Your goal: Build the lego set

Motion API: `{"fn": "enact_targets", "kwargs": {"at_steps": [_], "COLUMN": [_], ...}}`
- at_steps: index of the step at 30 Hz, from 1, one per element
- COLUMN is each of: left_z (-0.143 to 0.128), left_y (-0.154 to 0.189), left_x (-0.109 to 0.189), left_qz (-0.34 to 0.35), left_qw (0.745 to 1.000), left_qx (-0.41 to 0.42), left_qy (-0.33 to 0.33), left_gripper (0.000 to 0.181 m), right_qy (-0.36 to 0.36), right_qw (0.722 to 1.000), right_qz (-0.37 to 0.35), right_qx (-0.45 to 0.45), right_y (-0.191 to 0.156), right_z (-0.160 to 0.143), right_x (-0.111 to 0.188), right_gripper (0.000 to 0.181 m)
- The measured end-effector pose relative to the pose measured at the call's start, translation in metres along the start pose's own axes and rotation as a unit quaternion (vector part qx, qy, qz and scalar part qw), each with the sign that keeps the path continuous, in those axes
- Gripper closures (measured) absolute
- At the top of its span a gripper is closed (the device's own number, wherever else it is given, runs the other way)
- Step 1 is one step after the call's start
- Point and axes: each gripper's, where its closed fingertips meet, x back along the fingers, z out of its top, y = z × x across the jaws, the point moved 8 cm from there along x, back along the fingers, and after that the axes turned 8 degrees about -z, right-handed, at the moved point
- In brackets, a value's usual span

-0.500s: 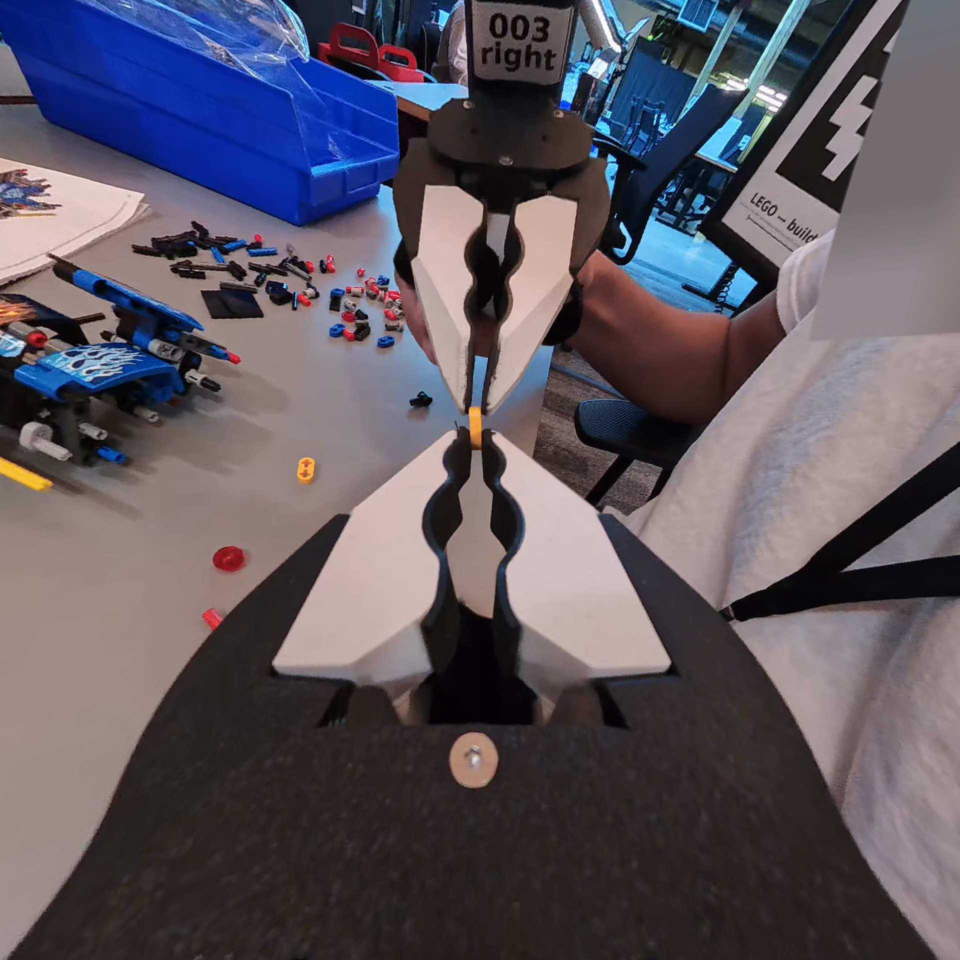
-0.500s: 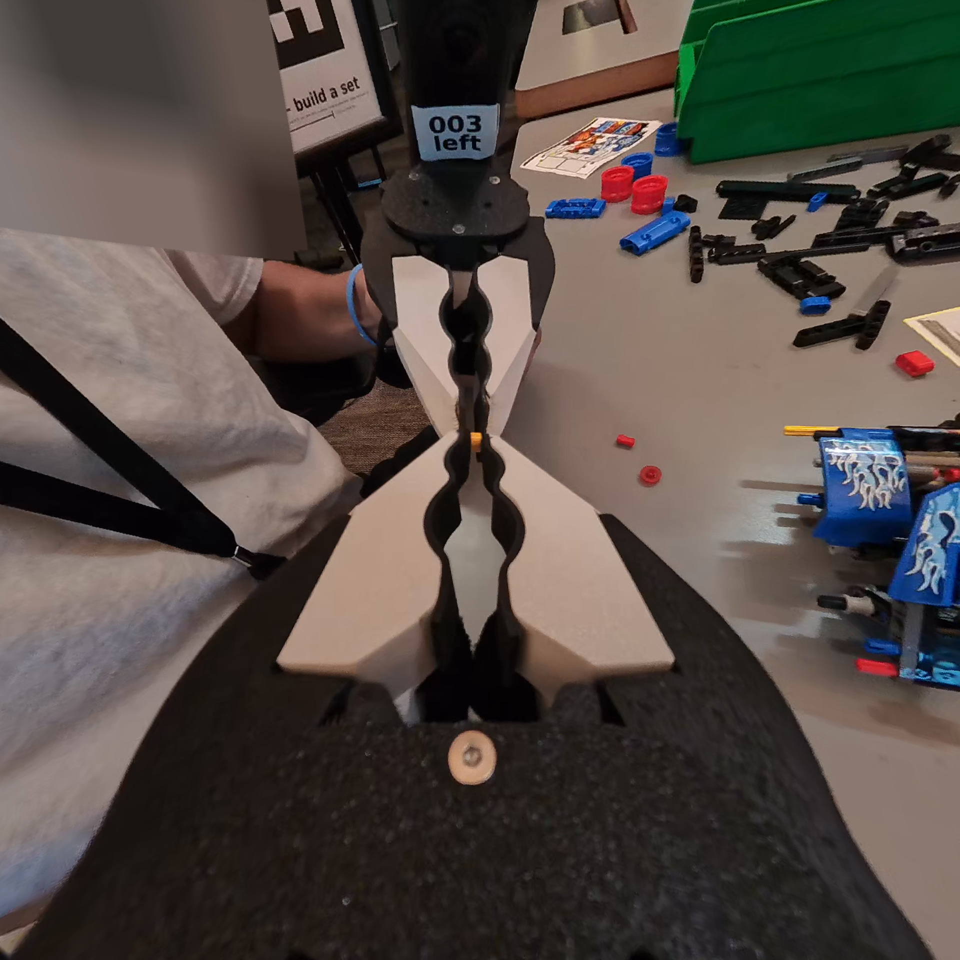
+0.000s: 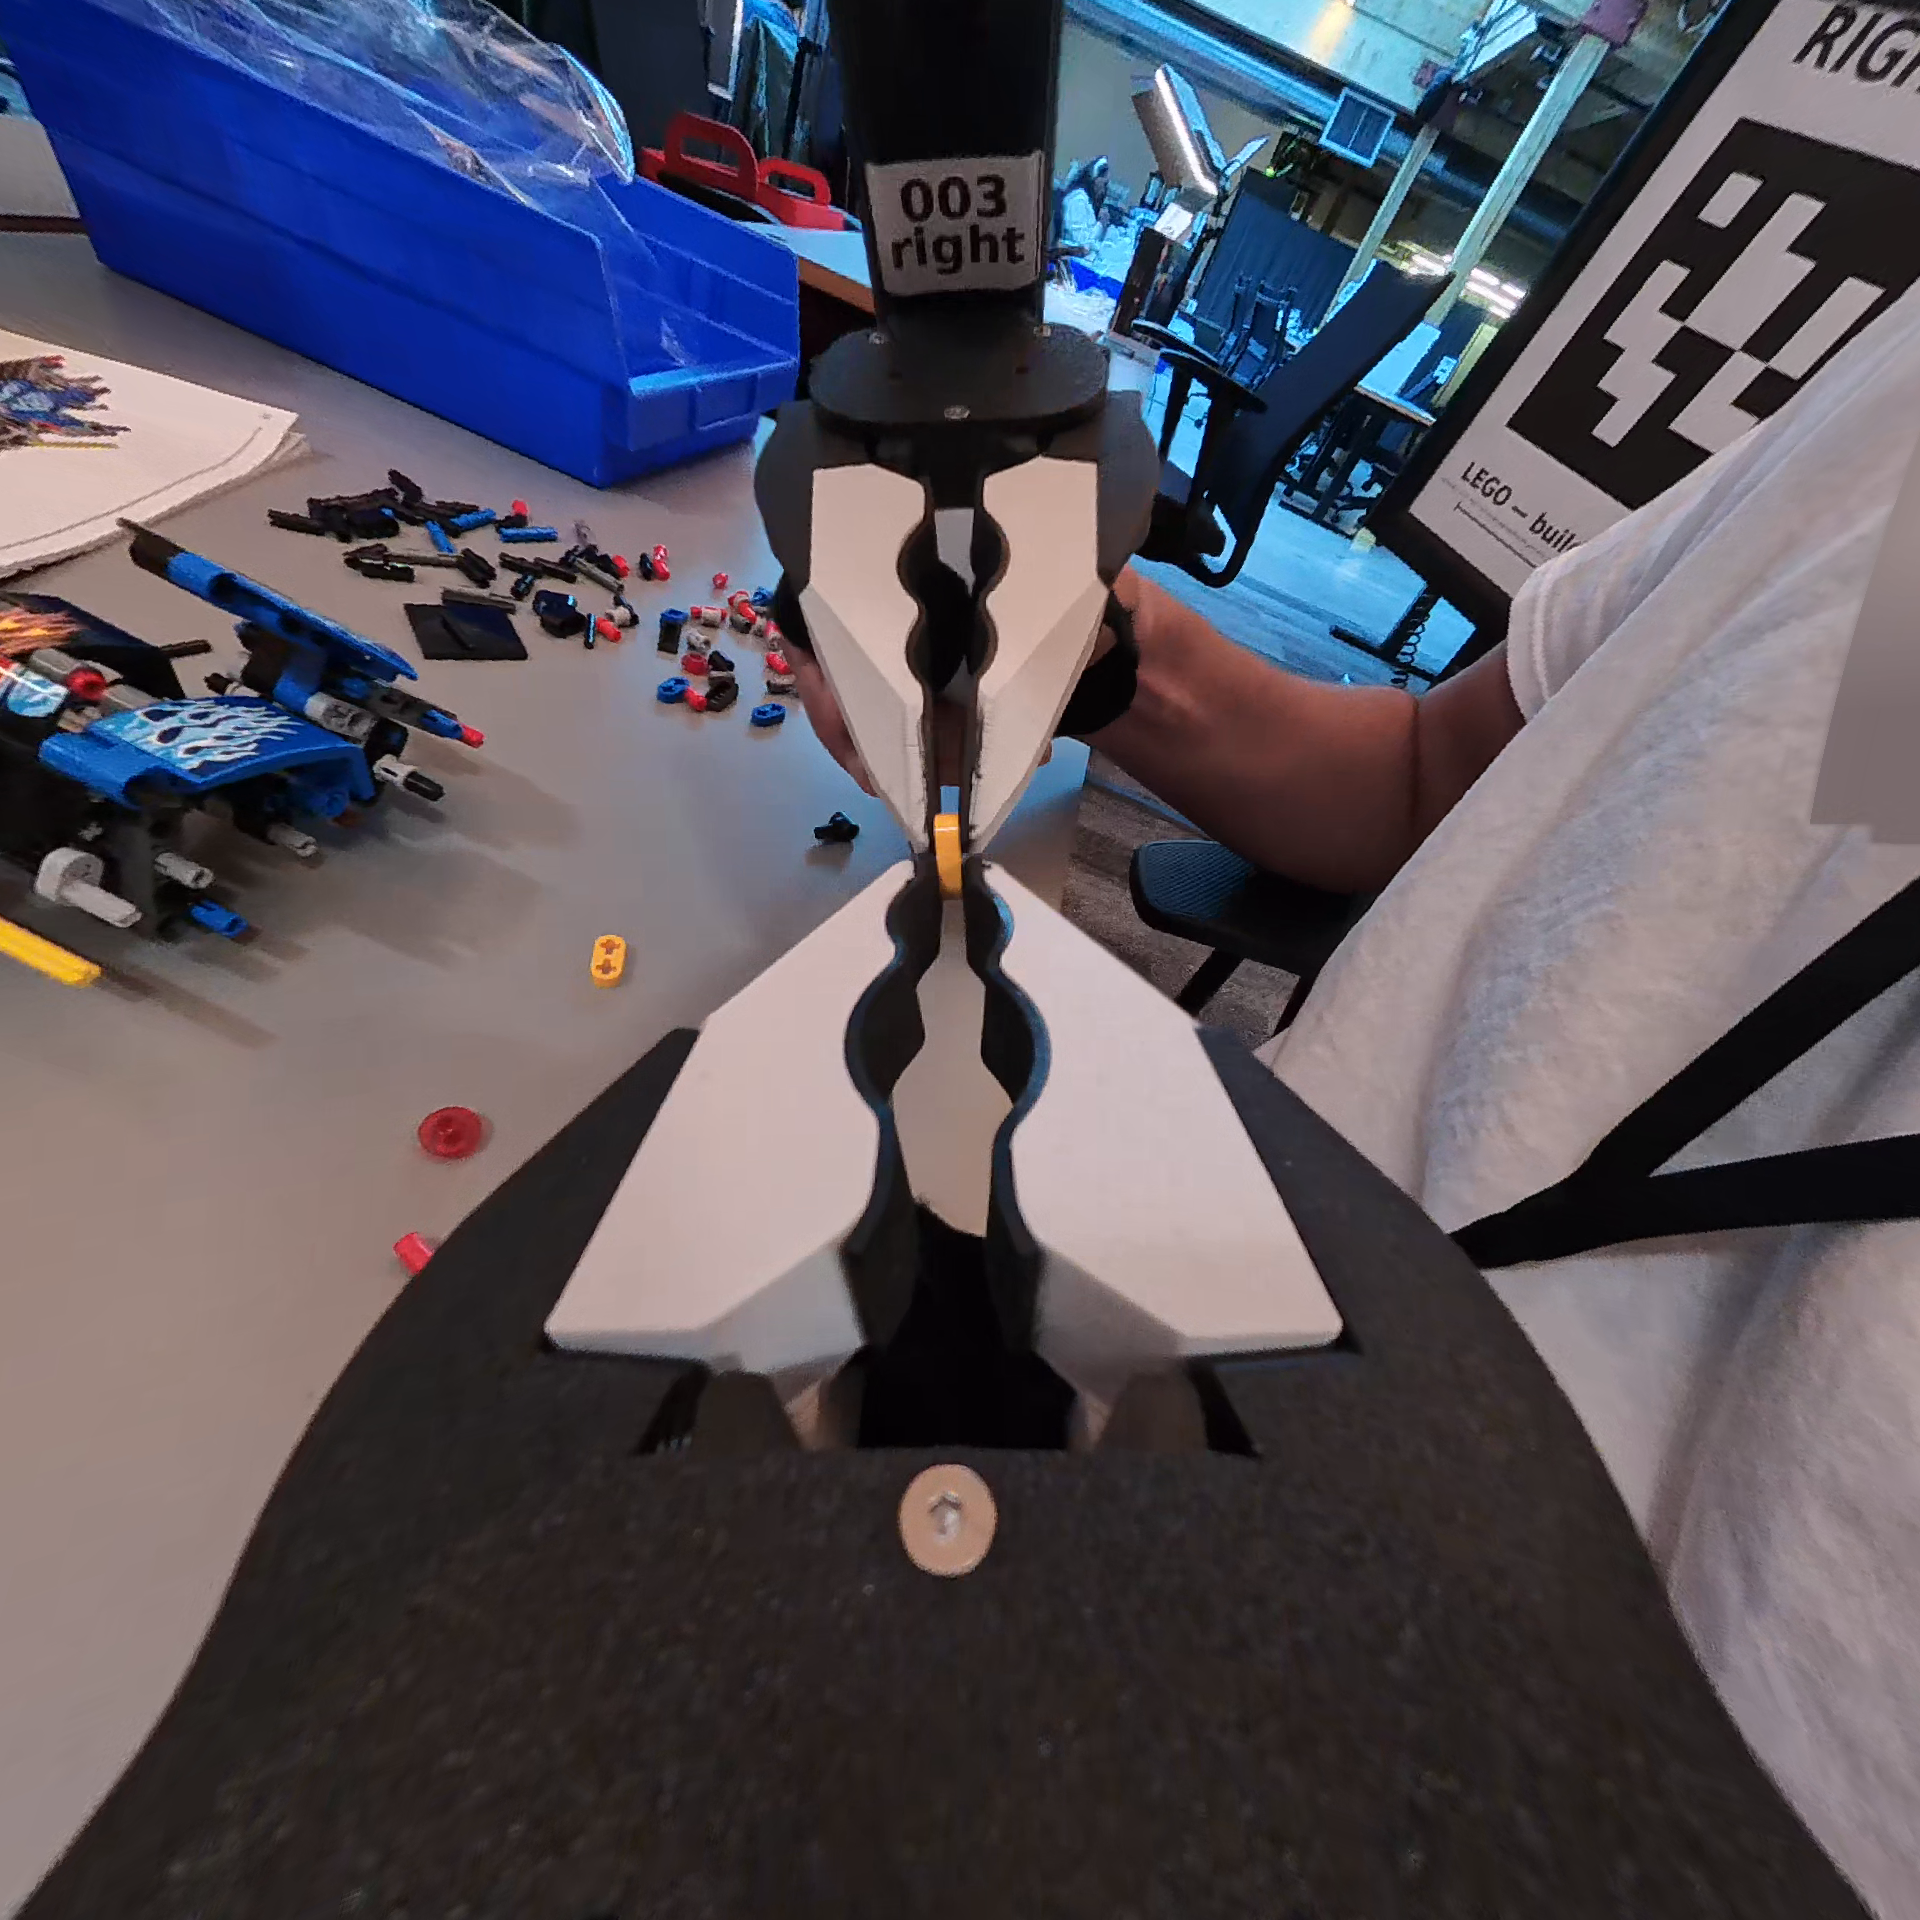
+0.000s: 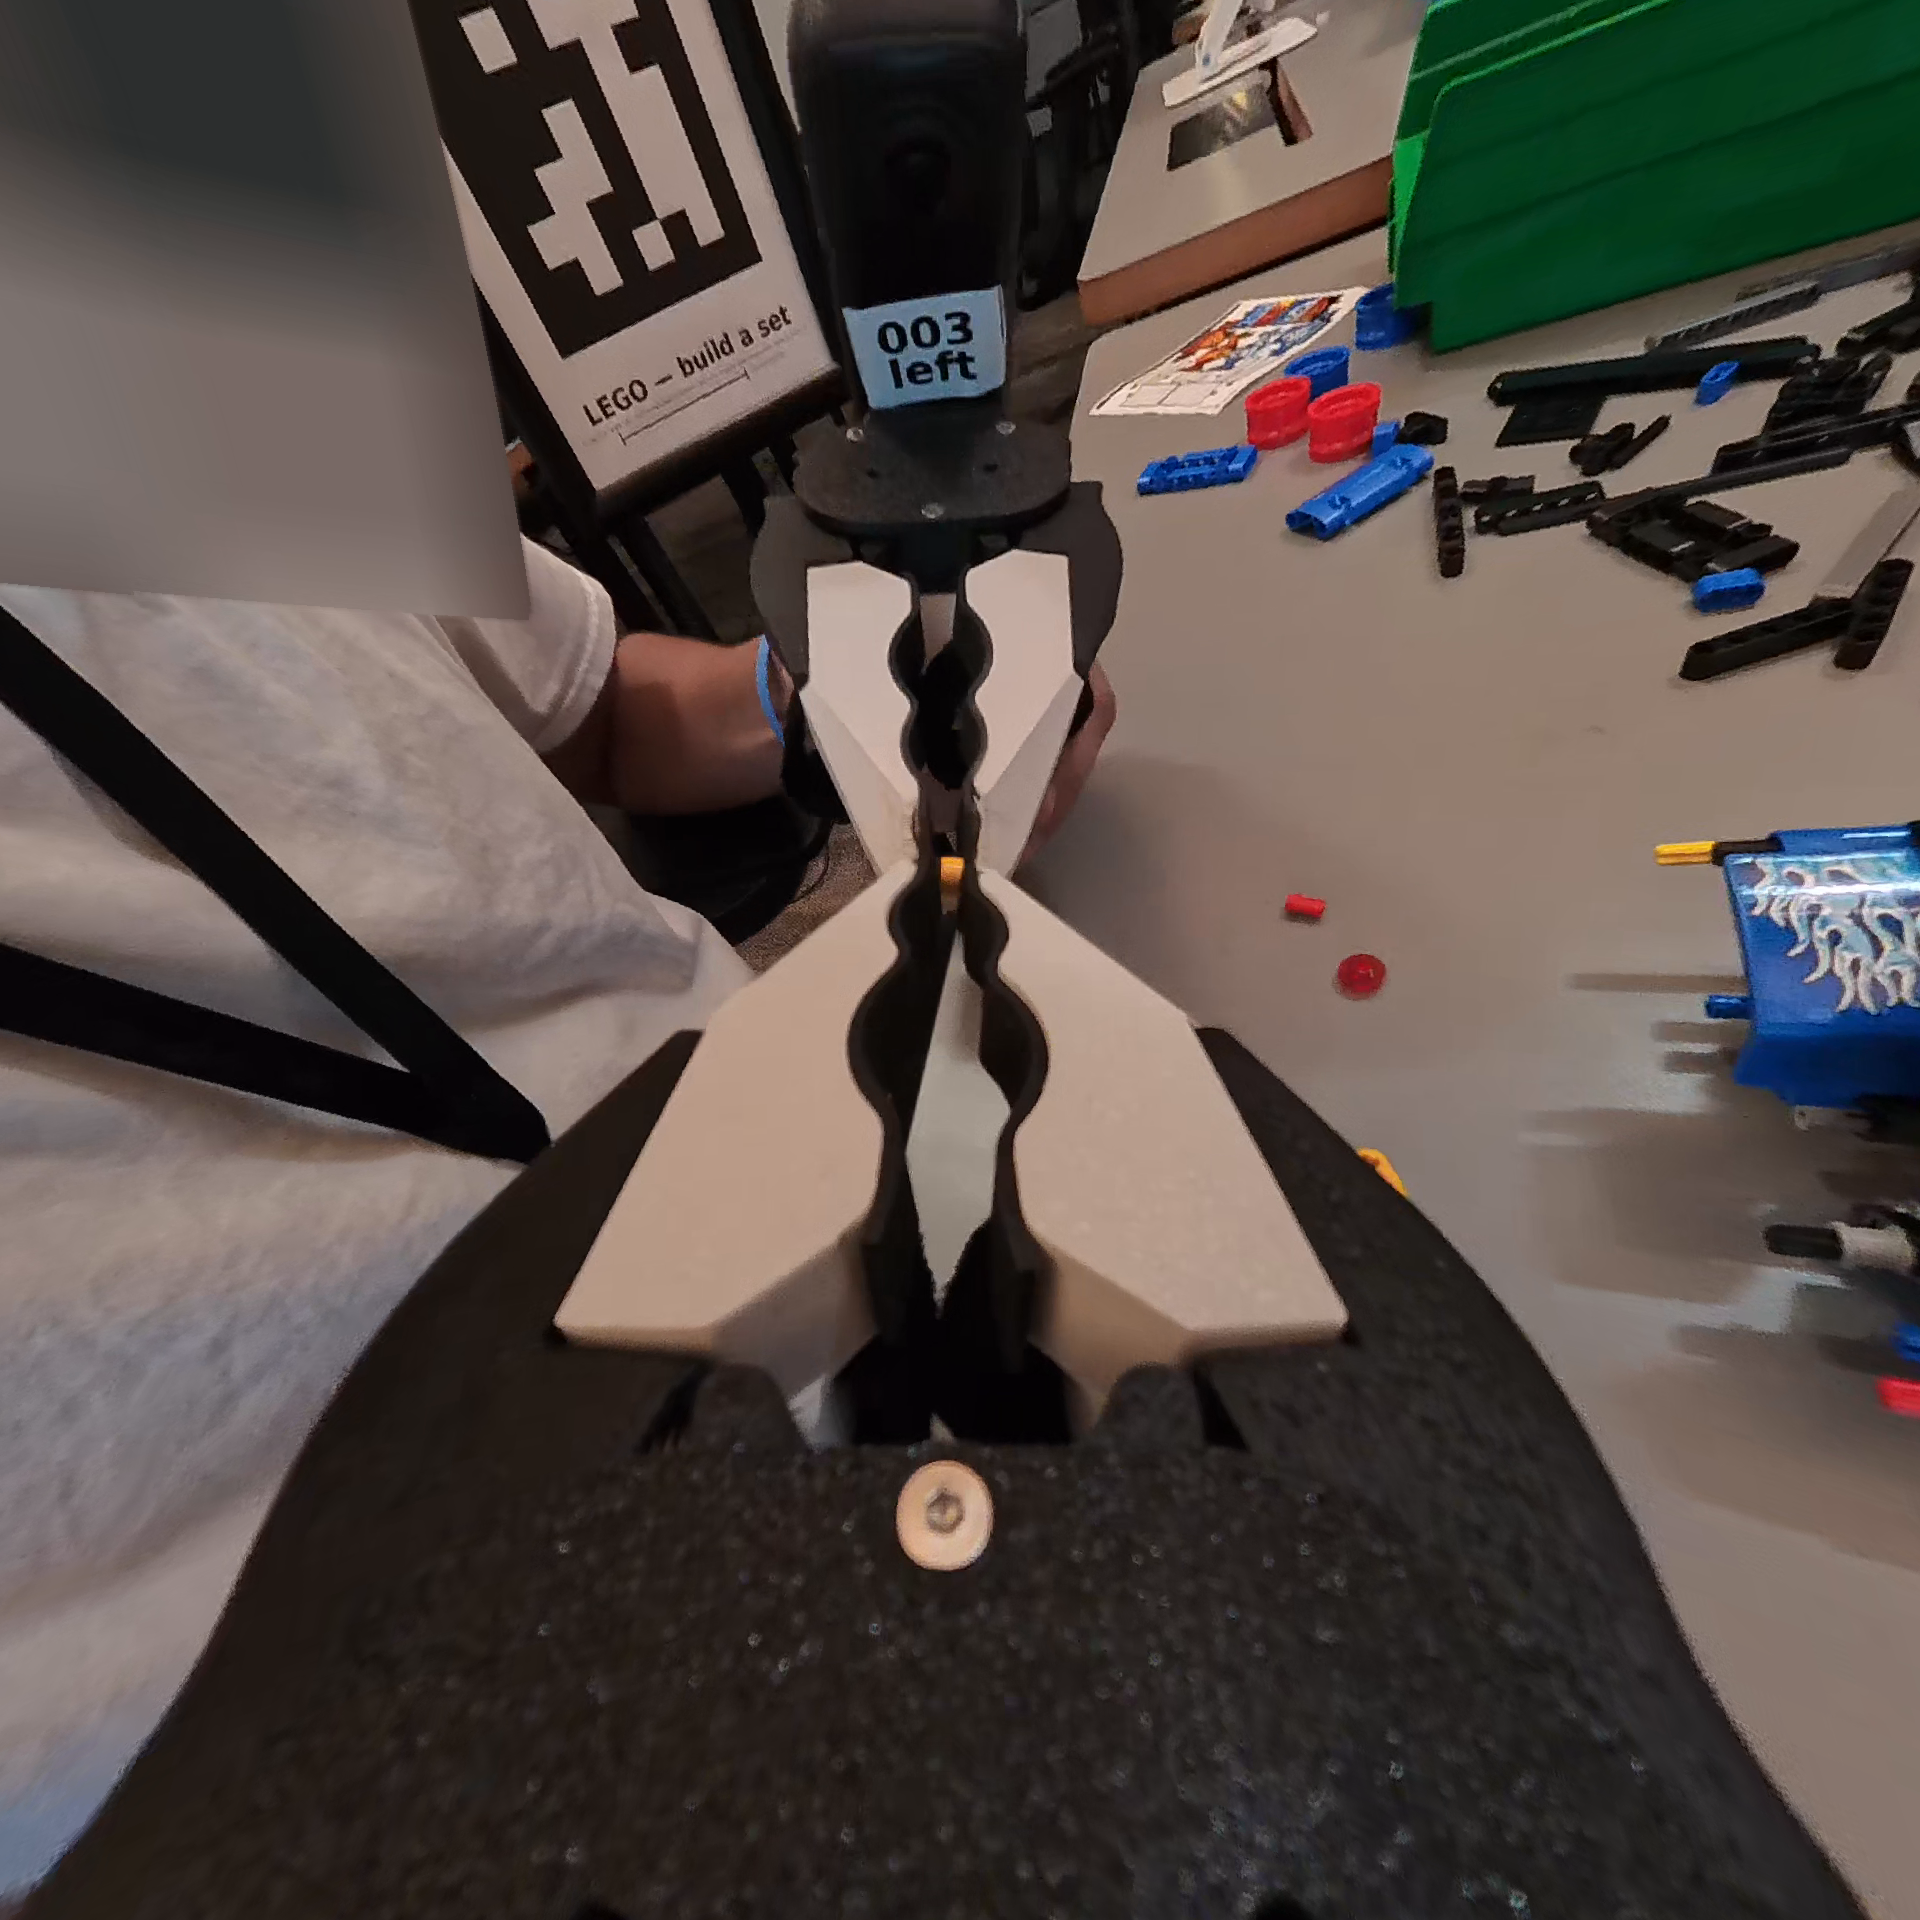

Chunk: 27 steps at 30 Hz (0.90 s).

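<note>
Surface: grey tabletop (image 3: 312, 1091) is carrying the loose parts, with office chairs and a patterned black-and-white sign board (image 3: 1704, 312) standing behind it.
Left gripper: white-fingered, black-bodied left gripper (image 3: 943, 883) is pointing tip to tip at the other one above the table edge, its fingers drawn together on one end of the small yellow lego piece (image 3: 947, 854).
Right gripper: matching right gripper (image 4: 948, 883) is facing it, fingers pressed together on the other end of the same yellow piece (image 4: 950, 871), so both are pinching it in the air between them.
Model: partly built blue and black lego vehicle with white flame decals (image 3: 197, 748) is sitting on the table to the left gripper's left, well apart from the held piece.
Loose parts: second small yellow two-hole link (image 3: 608, 958), round red stud (image 3: 450, 1130) and small red pin (image 3: 412, 1252) are lying on the table near the left gripper; a scatter of small black, blue and red pieces (image 3: 582, 592) is lying farther off.
Bins: blue plastic bin (image 3: 416, 249) and green plastic bin (image 4: 1662, 156) are standing at the far edges.
Person: white-shirted torso (image 3: 1662, 935) is filling the side of both views.
</note>
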Motion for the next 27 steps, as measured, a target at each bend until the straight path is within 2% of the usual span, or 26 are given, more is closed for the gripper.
{"fn": "enact_targets", "kwargs": {"at_steps": [4, 7, 10, 12, 15, 17, 19, 23, 27], "left_z": [0.003, 0.005, 0.004, 0.005, 0.005, 0.003, 0.000, 0.001, 0.002], "left_y": [-0.003, -0.008, -0.011, -0.011, -0.012, -0.011, -0.012, -0.015, -0.019], "left_x": [0.002, 0.006, 0.007, 0.012, 0.025, 0.029, 0.029, 0.022, 0.016], "left_qz": [0.005, -0.005, 0.010, 0.032, 0.091, 0.117, 0.121, 0.122, 0.126], "left_qw": [1.000, 0.997, 0.998, 0.998, 0.995, 0.991, 0.990, 0.989, 0.988], "left_qx": [0.019, 0.053, 0.049, 0.027, -0.030, -0.062, -0.067, -0.076, -0.080], "left_qy": [0.019, 0.058, 0.049, 0.035, 0.011, -0.006, -0.016, -0.021, -0.030], "left_gripper": [0.179, 0.179, 0.179, 0.179, 0.179, 0.179, 0.179, 0.179, 0.179], "right_qy": [0.026, 0.049, 0.039, 0.046, 0.011, -0.056, -0.106, -0.163, -0.160], "right_qw": [1.000, 0.998, 0.998, 0.996, 0.987, 0.970, 0.959, 0.949, 0.933], "right_qz": [-0.002, -0.004, -0.012, -0.051, -0.158, -0.231, -0.261, -0.271, -0.321], "right_qx": [-0.016, -0.034, -0.051, -0.053, 0.004, 0.043, 0.040, -0.011, 0.026], "right_y": [0.004, 0.008, 0.011, 0.018, 0.021, 0.017, 0.012, 0.010, 0.007], "right_z": [0.001, 0.004, 0.004, 0.009, 0.011, -0.009, -0.037, -0.075, -0.084], "right_x": [0.000, 0.002, 0.001, 0.017, 0.066, 0.089, 0.096, 0.086, 0.074], "right_gripper": [0.179, 0.179, 0.178, 0.170, 0.171, 0.162, 0.160, 0.153, 0.160]}}
